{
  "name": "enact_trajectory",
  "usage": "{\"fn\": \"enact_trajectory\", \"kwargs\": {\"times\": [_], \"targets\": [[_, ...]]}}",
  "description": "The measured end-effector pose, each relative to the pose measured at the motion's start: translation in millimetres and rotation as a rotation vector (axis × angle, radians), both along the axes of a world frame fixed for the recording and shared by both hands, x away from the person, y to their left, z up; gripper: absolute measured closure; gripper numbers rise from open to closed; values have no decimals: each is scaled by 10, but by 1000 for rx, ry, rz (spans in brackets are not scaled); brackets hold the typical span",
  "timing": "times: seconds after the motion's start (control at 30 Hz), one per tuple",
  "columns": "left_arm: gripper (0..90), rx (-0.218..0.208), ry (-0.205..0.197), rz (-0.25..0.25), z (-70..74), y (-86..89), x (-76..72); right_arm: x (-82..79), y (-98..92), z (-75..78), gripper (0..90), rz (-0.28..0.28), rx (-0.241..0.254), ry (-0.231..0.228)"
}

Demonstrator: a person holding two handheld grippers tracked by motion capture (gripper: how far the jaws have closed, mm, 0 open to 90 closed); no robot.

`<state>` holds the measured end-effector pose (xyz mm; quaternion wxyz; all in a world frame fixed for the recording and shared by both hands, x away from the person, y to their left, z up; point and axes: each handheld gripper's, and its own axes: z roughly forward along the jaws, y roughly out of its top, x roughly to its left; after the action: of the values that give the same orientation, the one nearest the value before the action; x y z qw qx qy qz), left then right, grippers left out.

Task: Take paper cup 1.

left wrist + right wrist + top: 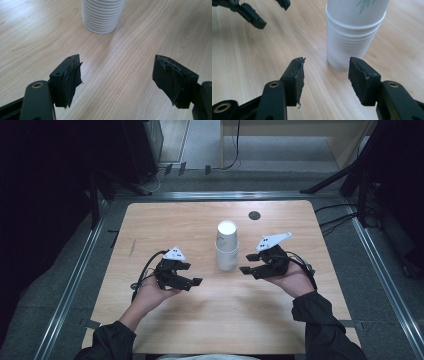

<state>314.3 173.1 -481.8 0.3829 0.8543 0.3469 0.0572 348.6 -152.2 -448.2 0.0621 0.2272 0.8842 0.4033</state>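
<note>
High view first: the cups (pixel 227 246), a white stack standing mouth-down, sit near the middle of the table (pixel 210 320), between my two hands and a little farther from me than either. My left gripper (pixel 190 274) lies just left of the stack, my right gripper (pixel 248 263) just right of it, and both point inward at the stack. Neither touches it; bare wood shows on each side.

Left gripper view: my jaws stand wide, nothing between them but wood grain. The pads (pixel 73 77) look worn and ragged at the edges. The stack's ribbed rims (pixel 102 17) rise at the top of the frame, apart from my tips and a bit to the left of the gap.

Right gripper view: my jaws are parted here too, narrower than on the left, and they hold nothing. The stack (pixel 354 35) stands just beyond my tips, closer to one jaw than the other, and its foot rests on the table. A green leaf print shows on the top cup. My left gripper (pixel 265 13) appears at the upper left corner, farther off across the wood.

A dark round hole (pixel 254 215) marks the table beyond the stack.
</note>
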Motion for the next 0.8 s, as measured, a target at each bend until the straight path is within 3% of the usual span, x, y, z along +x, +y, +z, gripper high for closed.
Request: {"fn": "enact_trajectory", "kwargs": {"times": [0.07, 0.17, 0.23, 0.33, 0.47, 0.57, 0.73, 0.8], "targets": [[226, -5, 7, -1, -12, 3, 26, 27, -14, 11, 466, 3, 27, 17], [175, 42, 8, 10, -18, 12, 57, 94, -10, 8, 431, 9, 21, 40], [176, 27, 24, 12, -6, 30, 69, 134, -6, 23, 403, 4, 4, 44], [175, -1, 22, 6, 27, 66, 60, 151, -26, 79, 398, -6, 26, 56], [159, 5, 23, 15, 21, 83, 68, 143, -28, 160, 358, -6, -23, 33], [162, 19, 43, 14, -3, 98, 82, 163, -33, 234, 348, -4, -29, 19], [164, 14, 46, -2, 1, 95, 56, 247, -3, 336, 327, 1, -37, 15], [164, 32, 41, -14, -3, 92, 38, 302, 19, 365, 311, 0, -50, 3]]}}
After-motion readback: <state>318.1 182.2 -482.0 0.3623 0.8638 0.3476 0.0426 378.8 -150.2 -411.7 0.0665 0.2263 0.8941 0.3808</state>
